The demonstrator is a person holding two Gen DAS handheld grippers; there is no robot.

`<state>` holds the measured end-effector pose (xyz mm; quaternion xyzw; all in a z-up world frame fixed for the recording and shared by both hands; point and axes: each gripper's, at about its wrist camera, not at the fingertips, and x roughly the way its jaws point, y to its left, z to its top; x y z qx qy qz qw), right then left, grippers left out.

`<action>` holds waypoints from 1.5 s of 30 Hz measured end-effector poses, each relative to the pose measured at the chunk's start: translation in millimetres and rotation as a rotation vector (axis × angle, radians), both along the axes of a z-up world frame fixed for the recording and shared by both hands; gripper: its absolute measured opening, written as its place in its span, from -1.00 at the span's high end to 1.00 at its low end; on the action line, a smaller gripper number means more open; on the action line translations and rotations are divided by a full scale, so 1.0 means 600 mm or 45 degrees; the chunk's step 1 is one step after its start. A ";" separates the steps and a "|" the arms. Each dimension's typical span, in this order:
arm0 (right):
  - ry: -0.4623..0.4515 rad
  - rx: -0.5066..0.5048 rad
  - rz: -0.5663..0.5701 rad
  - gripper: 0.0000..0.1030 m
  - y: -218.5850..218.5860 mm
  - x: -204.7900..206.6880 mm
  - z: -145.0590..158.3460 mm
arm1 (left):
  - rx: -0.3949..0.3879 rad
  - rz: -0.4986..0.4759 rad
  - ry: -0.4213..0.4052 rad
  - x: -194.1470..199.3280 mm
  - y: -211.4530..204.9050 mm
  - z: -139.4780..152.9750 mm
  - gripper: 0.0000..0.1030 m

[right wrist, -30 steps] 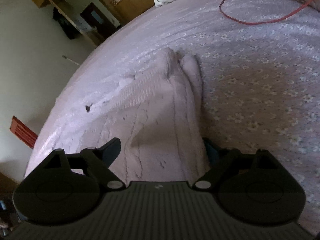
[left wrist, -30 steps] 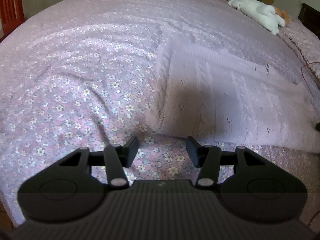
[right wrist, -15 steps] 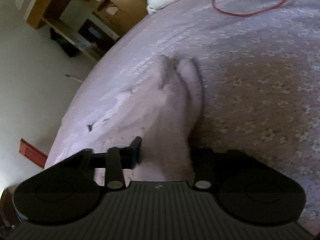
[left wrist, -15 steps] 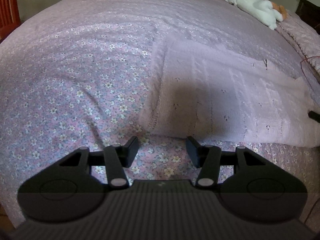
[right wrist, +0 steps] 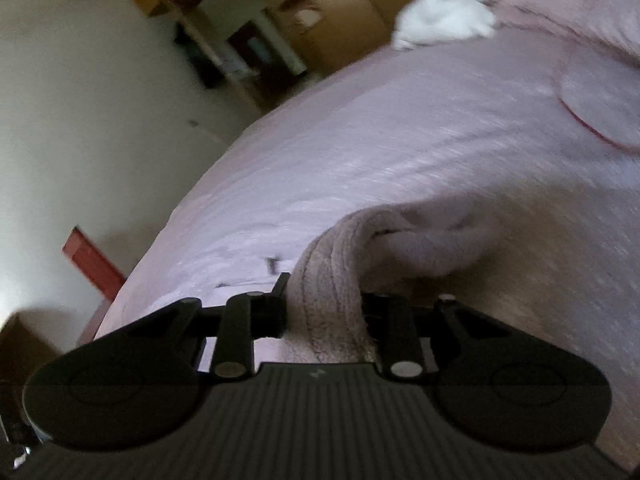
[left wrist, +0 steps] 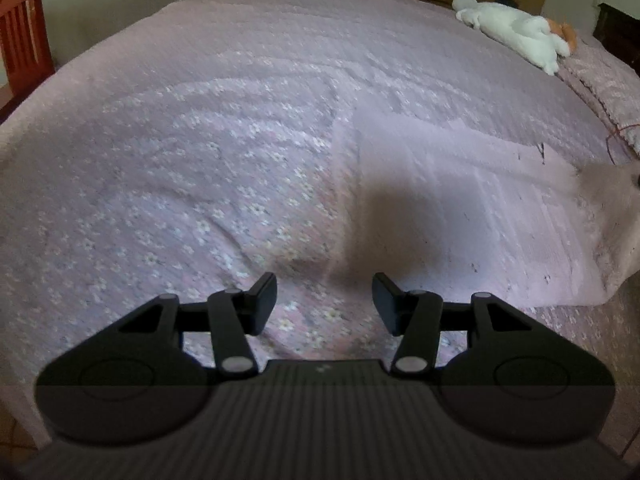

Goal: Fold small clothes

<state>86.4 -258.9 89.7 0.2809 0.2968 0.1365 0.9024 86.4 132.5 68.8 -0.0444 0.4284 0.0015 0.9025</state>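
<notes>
Knit garment [right wrist: 332,300] pinched in right claw [right wrist: 324,308] | left claw [left wrist: 324,304] agape; blurred

Pink sweater [left wrist: 472,216]: knitted cloth, ribbed and cable-textured, matt; its gathered edge [right wrist: 332,300] looks fuzzy and soft where pinched. Bedspread [left wrist: 208,168]: woven cloth, floral print, matt, lightly wrinkled beside the sweater. Left gripper [left wrist: 324,300]: black plastic, matt, with dull metal pivot pins; ribbed housing. Right gripper [right wrist: 324,312]: same matt black plastic. Stuffed toy [left wrist: 516,28], well beyond the sweater: white plush. Chair [left wrist: 24,28], far left of the sweater: red-brown wood, slight sheen.
</notes>
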 end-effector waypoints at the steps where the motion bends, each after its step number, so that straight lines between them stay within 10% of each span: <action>1: -0.013 -0.010 0.021 0.44 0.012 0.004 0.010 | 0.000 0.005 -0.003 0.000 0.006 0.003 -0.06; 14: -0.092 -0.158 0.354 0.46 0.253 0.065 0.107 | -0.019 0.065 -0.029 -0.009 0.059 0.012 -0.06; 26: 0.106 -0.340 0.610 0.43 0.459 0.085 -0.005 | -0.017 0.100 -0.031 -0.009 0.092 0.006 -0.06; 33: 0.074 -0.253 0.634 -0.19 0.465 0.059 -0.024 | -0.023 0.073 -0.077 0.004 0.091 0.021 -0.06; 45: -0.038 -0.230 0.460 -0.32 0.333 -0.003 0.032 | -0.042 -0.111 -0.211 0.058 0.012 0.073 -0.26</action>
